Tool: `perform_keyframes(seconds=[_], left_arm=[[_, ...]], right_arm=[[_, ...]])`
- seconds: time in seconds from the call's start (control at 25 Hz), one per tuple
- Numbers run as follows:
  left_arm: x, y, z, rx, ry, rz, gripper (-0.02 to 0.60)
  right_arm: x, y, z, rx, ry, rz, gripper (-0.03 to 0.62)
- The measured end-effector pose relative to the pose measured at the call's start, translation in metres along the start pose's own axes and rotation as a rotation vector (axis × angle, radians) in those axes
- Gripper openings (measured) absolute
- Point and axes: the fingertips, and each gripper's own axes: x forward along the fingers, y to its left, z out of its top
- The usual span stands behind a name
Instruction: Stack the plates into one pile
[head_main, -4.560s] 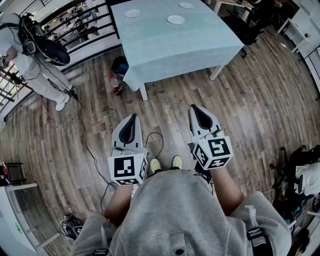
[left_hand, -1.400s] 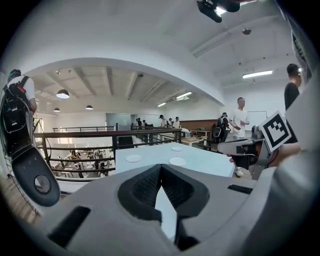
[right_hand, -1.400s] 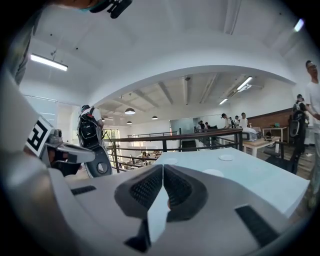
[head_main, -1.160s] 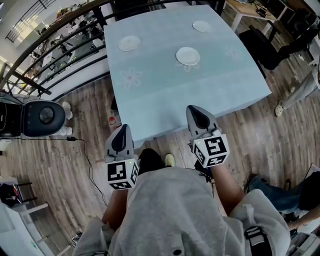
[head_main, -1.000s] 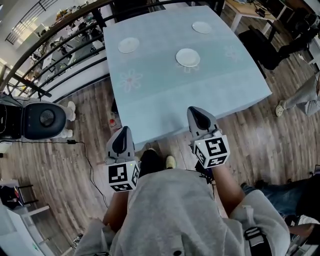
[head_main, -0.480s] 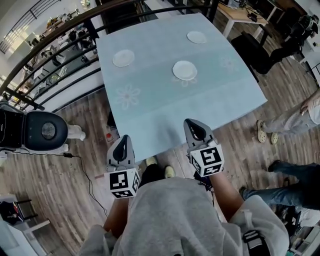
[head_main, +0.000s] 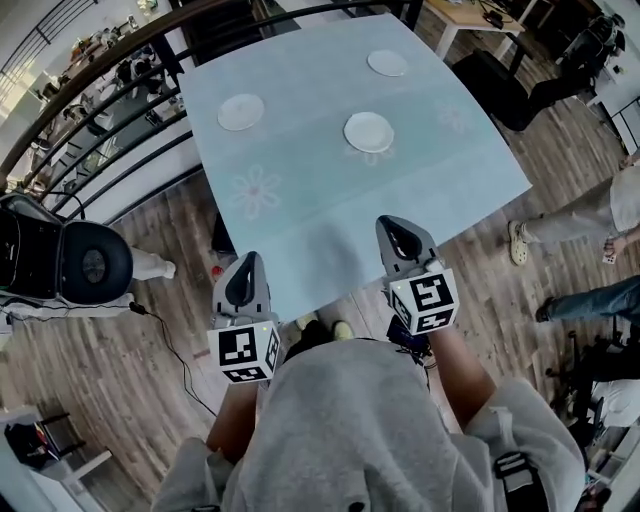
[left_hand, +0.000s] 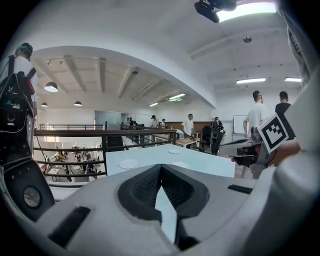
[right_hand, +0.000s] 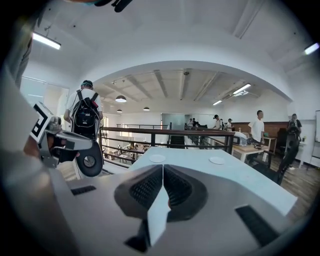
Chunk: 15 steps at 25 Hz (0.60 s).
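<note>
Three white plates lie well apart on a blue-clothed table (head_main: 300, 215): left plate (head_main: 241, 111) toward the far left, middle plate (head_main: 369, 131) near the centre, far plate (head_main: 387, 63) close to the far edge. None touches another, and no pile has been made. The floor (head_main: 130, 350) is wood plank. A black railing (head_main: 105, 150) runs close along the table's left side, and the right side is more open. Bystanders' legs (head_main: 575, 220) are cut off at the frame edge. Left gripper (head_main: 247, 283) hangs just off the near left corner, and right gripper (head_main: 403, 240) is over the near edge. Both are well short of the plates. Each gripper's own view shows its jaws closed tip to tip, with nothing between. The near table edge is partly hidden behind the grippers and the wearer's grey top (head_main: 350, 430). A black round unit (head_main: 70, 262) by the railing cannot be identified.
</note>
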Motion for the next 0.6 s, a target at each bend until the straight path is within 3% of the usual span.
perform_keyframes(seconds=[0.28, 0.6], left_arm=[[0.027, 0.006, -0.001, -0.001, -0.008, -0.037, 0.015], [0.042, 0.047, -0.011, -0.01, -0.005, -0.096, 0.016]], right_arm=[[0.017, -0.012, -0.006, -0.043, 0.031, -0.009, 0.026], [0.052, 0.011, 0.002, -0.071, 0.041, -0.074, 0.028]])
